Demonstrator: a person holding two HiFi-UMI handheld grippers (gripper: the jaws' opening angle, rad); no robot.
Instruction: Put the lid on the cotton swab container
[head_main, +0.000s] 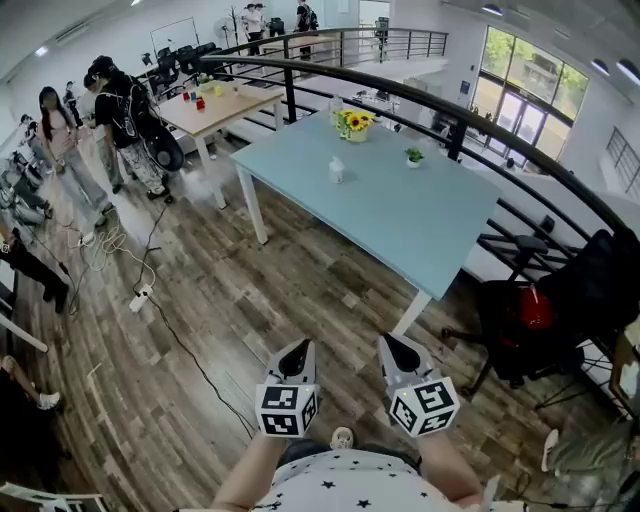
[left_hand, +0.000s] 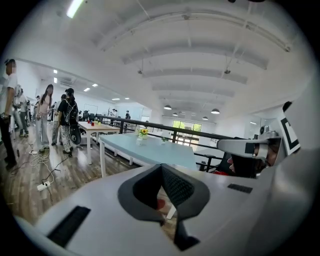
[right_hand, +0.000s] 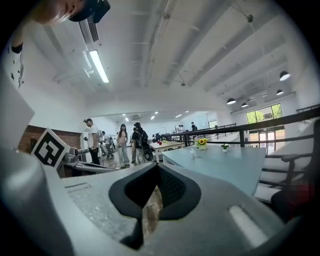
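Note:
A small pale container (head_main: 337, 171) stands on the light blue table (head_main: 420, 220), far ahead of me; whether it has a lid on is too small to tell. In the right gripper view it shows as a tiny white object (right_hand: 194, 153). My left gripper (head_main: 297, 352) and right gripper (head_main: 400, 348) hang side by side close to my body, over the wooden floor and well short of the table. Both are shut with nothing between their jaws, as the left gripper view (left_hand: 161, 172) and the right gripper view (right_hand: 157, 172) show.
A pot of yellow flowers (head_main: 353, 124) and a small green plant (head_main: 413, 156) also stand on the table. A black railing (head_main: 470, 120) runs behind it, and a dark chair (head_main: 530, 320) is at the right. Several people (head_main: 120, 120) stand at the left, with cables (head_main: 140, 295) on the floor.

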